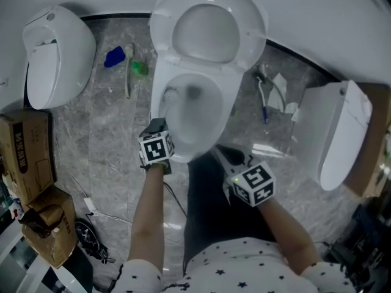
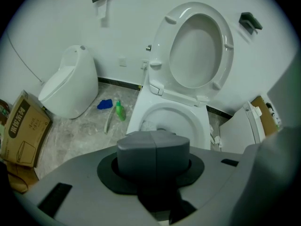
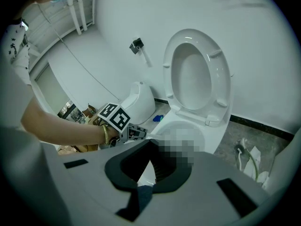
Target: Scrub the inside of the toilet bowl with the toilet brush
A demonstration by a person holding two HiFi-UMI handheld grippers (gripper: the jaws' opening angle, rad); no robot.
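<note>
The white toilet point(image 1: 223, 105) stands with lid and seat point(image 1: 208, 32) raised against the wall. My left gripper point(image 1: 157, 126) hovers over the bowl's front left rim, shut on the pale handle of the toilet brush. The brush head point(image 1: 171, 96) rests against the bowl's inner left wall. In the left gripper view the jaws point(image 2: 153, 140) meet, and the brush head point(image 2: 147, 125) shows just beyond them inside the bowl point(image 2: 197, 121). My right gripper point(image 1: 227, 156) hangs at the bowl's front right, open and holding nothing point(image 3: 151, 160). It looks across at the left gripper point(image 3: 129, 132).
A second white toilet point(image 1: 58, 57) sits at the left and another point(image 1: 339, 133) at the right. On the floor left of the bowl lie a blue sponge point(image 1: 114, 57), a green bottle point(image 1: 139, 68) and a stick point(image 1: 128, 78). Cardboard boxes point(image 1: 27, 145) stand far left. A hose and paper scraps point(image 1: 272, 93) lie right.
</note>
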